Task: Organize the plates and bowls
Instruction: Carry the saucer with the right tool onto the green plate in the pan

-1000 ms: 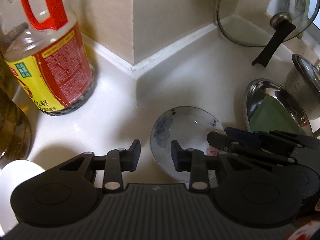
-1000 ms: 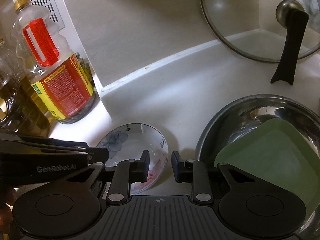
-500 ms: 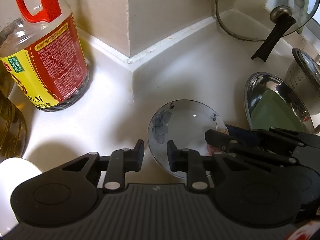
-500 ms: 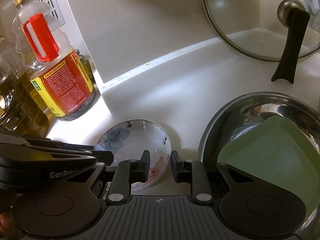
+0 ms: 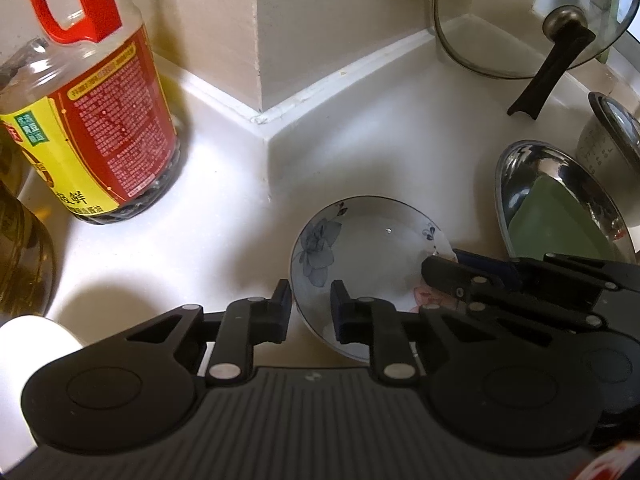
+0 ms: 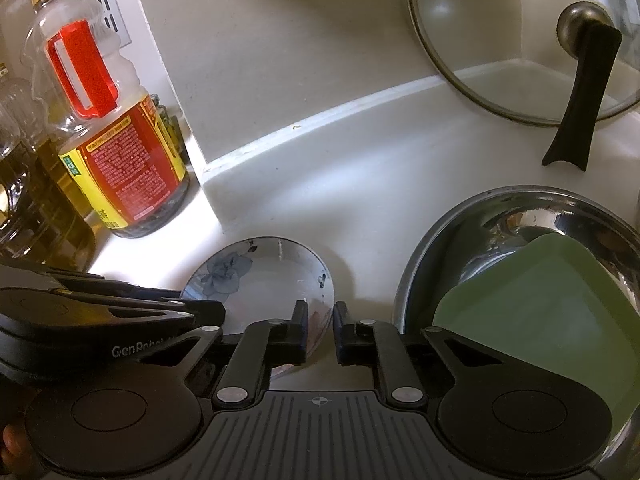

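Both jaws closed in around plate [image 5: 372, 240].

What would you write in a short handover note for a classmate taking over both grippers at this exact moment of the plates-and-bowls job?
Left gripper: open, straddling the near rim of the flowered bowl, not clamped.
Right gripper: open with a narrow gap, at the same bowl's rim on its right side, not clamped.
The bowl sits on the white counter. The steel basin to its right holds a green plate.
Done: nothing stacked that I can see.
Left: grip and lift the bowl, probably placing it with the green plate in the basin.
Watch the soy sauce bottle and the glass lid leaning on the wall.
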